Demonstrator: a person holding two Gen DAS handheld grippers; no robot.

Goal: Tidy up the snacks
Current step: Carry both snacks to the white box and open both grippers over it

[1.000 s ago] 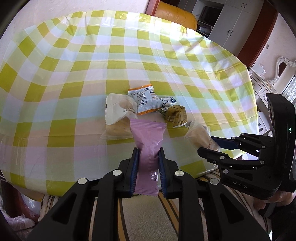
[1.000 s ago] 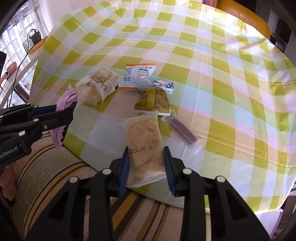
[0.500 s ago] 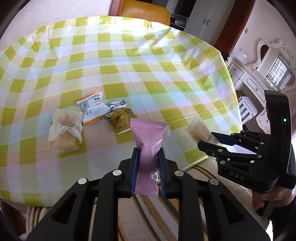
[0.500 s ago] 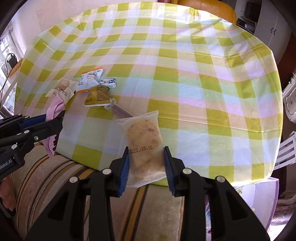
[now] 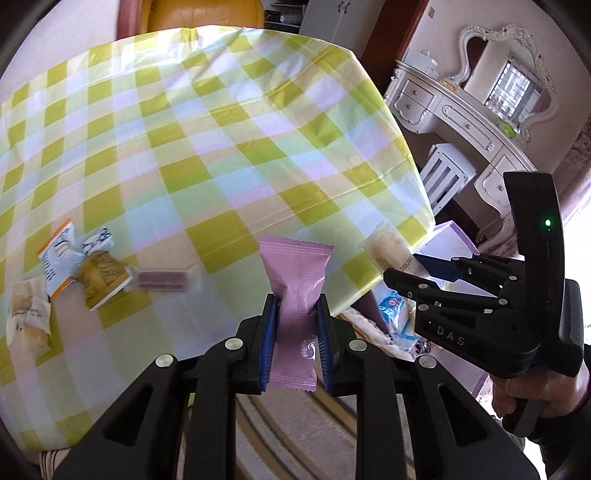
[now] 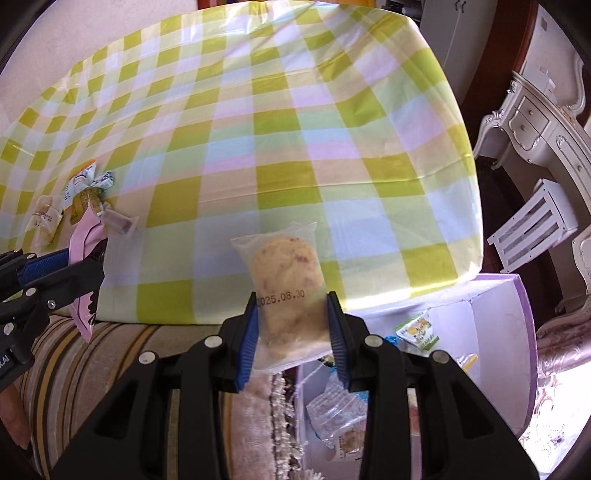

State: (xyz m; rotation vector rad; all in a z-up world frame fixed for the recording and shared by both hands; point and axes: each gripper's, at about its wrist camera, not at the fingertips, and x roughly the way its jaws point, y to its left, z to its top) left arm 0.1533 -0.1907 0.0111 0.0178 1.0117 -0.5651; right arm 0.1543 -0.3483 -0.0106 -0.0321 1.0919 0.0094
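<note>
My left gripper [image 5: 295, 332] is shut on a pink snack packet [image 5: 297, 291] held above the table's near edge. My right gripper [image 6: 291, 328] is shut on a clear-wrapped round cookie [image 6: 286, 280] stamped 2025.08.30, held over the table's near right corner. The right gripper also shows at the right of the left wrist view [image 5: 410, 273]. A lilac box [image 6: 509, 332] with several snacks in it stands on the floor below the corner. Several snacks lie on the checked tablecloth [image 5: 207, 147]: an orange-white packet [image 5: 55, 258], a brown cake [image 5: 101, 277], a purple bar [image 5: 160, 280], a pale bun [image 5: 27, 321].
A striped sofa [image 6: 110, 354] runs along the table's near side. A white dresser [image 5: 461, 118] with mirror and a white slatted stool [image 6: 535, 229] stand to the right. An orange chair [image 5: 199, 14] is behind the table.
Both grippers have swung right along the table's near edge with their snacks still held. The loose snacks now sit far left, and the lilac box has come into view.
</note>
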